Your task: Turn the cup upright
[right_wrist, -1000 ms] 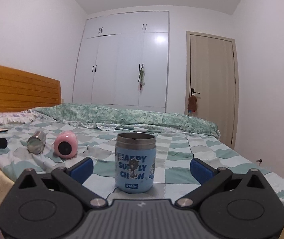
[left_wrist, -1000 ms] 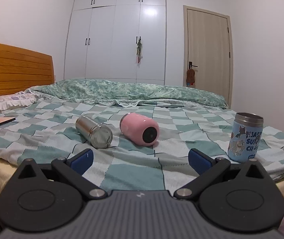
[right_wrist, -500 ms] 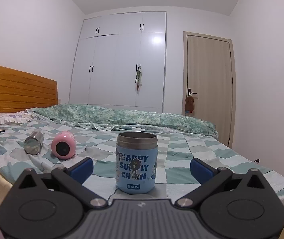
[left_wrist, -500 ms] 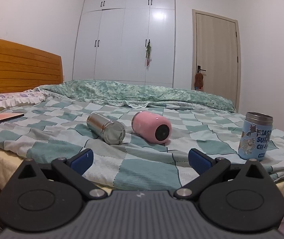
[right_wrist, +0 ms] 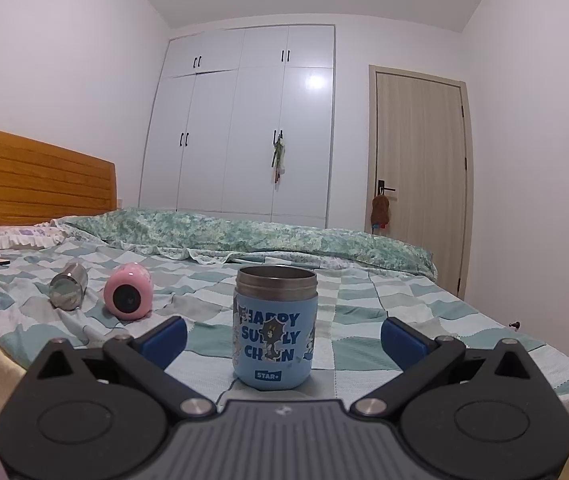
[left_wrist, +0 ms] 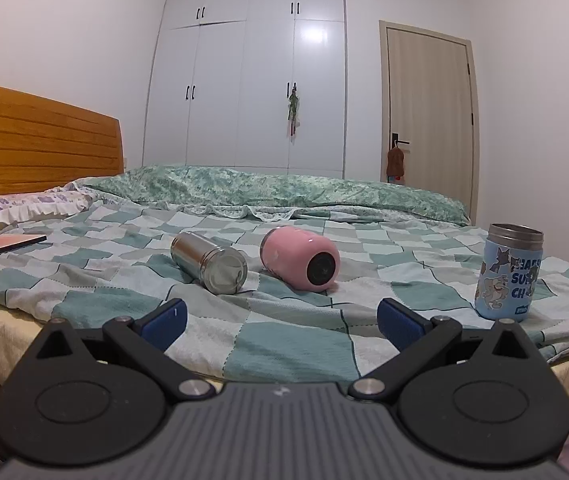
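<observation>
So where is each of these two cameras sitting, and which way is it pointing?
Left wrist: rides the left gripper, low at the bed's edge, facing the steel cup and pink cup, both lying down; its open blue fingers show.
Right wrist: rides the right gripper, facing the upright blue cup between its open fingers.
Shared: all three cups, wardrobe, door.

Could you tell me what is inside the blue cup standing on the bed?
The blue cup stands upright with its steel rim open. Only the dark inner wall near the rim shows; its bottom and any contents are hidden from both low cameras.
</observation>
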`<state>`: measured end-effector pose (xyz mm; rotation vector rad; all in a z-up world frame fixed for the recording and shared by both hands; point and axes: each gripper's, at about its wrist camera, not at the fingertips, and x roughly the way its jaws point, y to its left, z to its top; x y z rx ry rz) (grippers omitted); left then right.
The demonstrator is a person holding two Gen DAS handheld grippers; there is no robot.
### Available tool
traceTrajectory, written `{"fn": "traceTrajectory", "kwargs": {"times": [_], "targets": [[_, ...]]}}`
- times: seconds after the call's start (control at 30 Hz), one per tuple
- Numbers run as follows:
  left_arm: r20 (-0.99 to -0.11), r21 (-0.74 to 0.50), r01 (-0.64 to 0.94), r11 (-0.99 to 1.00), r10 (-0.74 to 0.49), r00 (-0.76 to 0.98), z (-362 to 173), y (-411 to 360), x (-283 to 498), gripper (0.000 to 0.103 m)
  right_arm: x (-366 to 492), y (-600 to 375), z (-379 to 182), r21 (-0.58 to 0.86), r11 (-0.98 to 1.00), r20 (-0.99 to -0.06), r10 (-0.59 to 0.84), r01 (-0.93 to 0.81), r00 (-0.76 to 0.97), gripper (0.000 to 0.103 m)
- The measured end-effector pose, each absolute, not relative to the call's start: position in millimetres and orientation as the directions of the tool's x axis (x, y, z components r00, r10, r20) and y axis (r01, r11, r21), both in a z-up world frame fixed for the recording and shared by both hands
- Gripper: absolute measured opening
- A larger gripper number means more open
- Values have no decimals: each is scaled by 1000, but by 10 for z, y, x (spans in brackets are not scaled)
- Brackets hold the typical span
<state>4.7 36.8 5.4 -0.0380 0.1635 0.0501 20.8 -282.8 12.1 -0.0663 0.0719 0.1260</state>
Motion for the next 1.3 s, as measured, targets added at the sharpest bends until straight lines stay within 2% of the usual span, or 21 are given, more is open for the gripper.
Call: {"fn": "traceTrajectory", "kwargs": {"times": [1.3], "targets": [[-156,-29,-47,998,42,987,67,350,48,103,204,-2823,114,-65,990,-76,124,-129,989,103]]}}
